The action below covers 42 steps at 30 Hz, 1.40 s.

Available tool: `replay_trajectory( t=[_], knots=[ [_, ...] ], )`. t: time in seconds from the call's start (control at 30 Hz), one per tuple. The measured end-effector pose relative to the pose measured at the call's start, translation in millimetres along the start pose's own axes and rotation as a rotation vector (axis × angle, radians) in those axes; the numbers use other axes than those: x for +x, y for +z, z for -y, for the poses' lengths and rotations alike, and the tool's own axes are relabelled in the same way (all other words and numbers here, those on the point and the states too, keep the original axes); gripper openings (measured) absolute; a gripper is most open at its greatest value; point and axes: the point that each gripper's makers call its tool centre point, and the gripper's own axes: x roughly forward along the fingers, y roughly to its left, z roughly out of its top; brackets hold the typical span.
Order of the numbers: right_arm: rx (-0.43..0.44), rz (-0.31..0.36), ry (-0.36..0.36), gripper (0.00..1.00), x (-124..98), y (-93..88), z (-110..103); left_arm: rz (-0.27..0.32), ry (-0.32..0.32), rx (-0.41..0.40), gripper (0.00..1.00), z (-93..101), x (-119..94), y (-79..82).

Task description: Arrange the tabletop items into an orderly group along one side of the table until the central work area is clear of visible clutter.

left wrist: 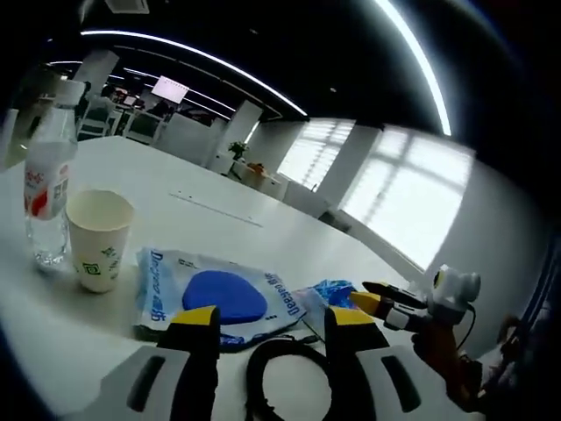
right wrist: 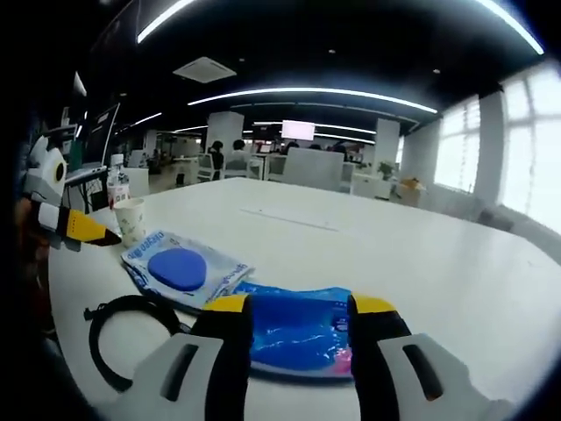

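Between right gripper [right wrist: 294,338] jaws: crinkled blue plastic pouch [right wrist: 298,329], long axis crosswise, nearest this hand; jaws stood wide, gripping nothing.
Left gripper [left wrist: 272,346]: spread, empty, over black cable loop [left wrist: 280,377].

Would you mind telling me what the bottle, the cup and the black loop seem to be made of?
The bottle looks like clear glossy plastic: see-through, with a printed label. The cup seems matte paper, cream with green print. The black loop is probably a rubber-sheathed cable, dull and flexible-looking, though that is uncertain.
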Motion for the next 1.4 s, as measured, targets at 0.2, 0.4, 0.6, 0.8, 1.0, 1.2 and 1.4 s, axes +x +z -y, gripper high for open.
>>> replay_trajectory(
  t=[0.2, 0.4, 0.6, 0.8, 1.0, 1.2, 1.4],
  knots=[
    [0.010, -0.004, -0.023, 0.42, -3.1, -4.7, 9.0, -0.008, -0.015, 0.017, 0.45, 5.3, 4.1, -4.0],
    [0.023, -0.004, -0.046, 0.44, -4.2, -10.9, 17.8, -0.022, -0.041, 0.014, 0.44, 13.4, 10.2, -7.3],
    [0.031, -0.002, -0.065, 0.44, -8.0, -15.3, 25.3, -0.029, -0.042, 0.052, 0.44, 19.8, 16.0, -9.8],
    [0.029, -0.003, -0.081, 0.44, -10.7, -19.5, 30.2, -0.025, -0.049, 0.057, 0.45, 24.8, 21.6, -11.3],
    [0.032, -0.006, -0.086, 0.44, -12.2, -22.9, 35.1, -0.037, -0.060, 0.074, 0.45, 30.5, 29.3, -16.4],
    [0.043, -0.010, -0.090, 0.43, -13.7, -28.9, 38.5, -0.029, -0.078, 0.113, 0.45, 41.8, 38.6, -16.5],
    [0.052, -0.006, -0.088, 0.43, -15.1, -31.4, 42.2, -0.026, -0.087, 0.149, 0.45, 50.5, 46.2, -18.0]
  ],
)
